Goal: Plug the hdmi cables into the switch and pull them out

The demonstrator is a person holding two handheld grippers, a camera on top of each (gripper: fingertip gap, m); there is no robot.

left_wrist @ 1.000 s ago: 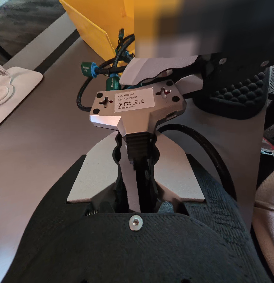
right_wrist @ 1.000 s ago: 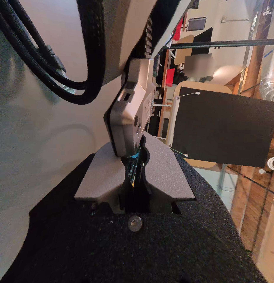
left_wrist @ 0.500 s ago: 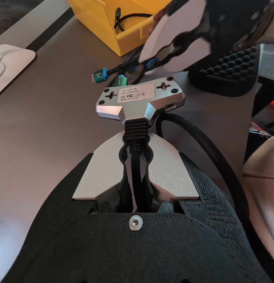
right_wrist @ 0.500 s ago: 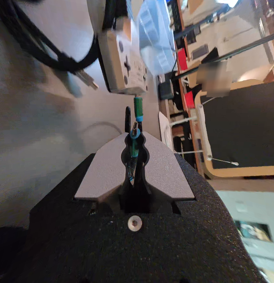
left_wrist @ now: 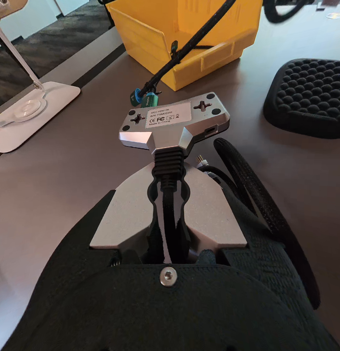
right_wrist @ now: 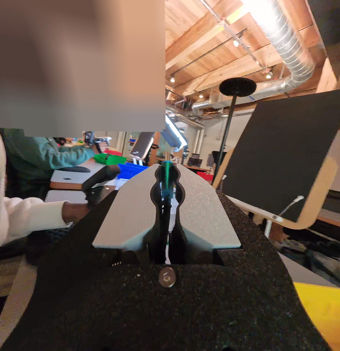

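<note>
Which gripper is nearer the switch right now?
Left. The left gripper is clamped on the switch's cable boot; the right gripper holds a green HDMI plug raised toward the room, switch out of its view.

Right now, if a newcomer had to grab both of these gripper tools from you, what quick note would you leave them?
Left gripper: shut on the switch's own black lead, holding the silver switch label side up.
Right gripper: shut on a green HDMI plug, lifted well away from the switch.
A second green plug sits at the switch's far edge, beside a third; whether it is seated, I cannot tell.
Yellow bin stands behind.
Left: settle the held cable, check the far plug.
</note>
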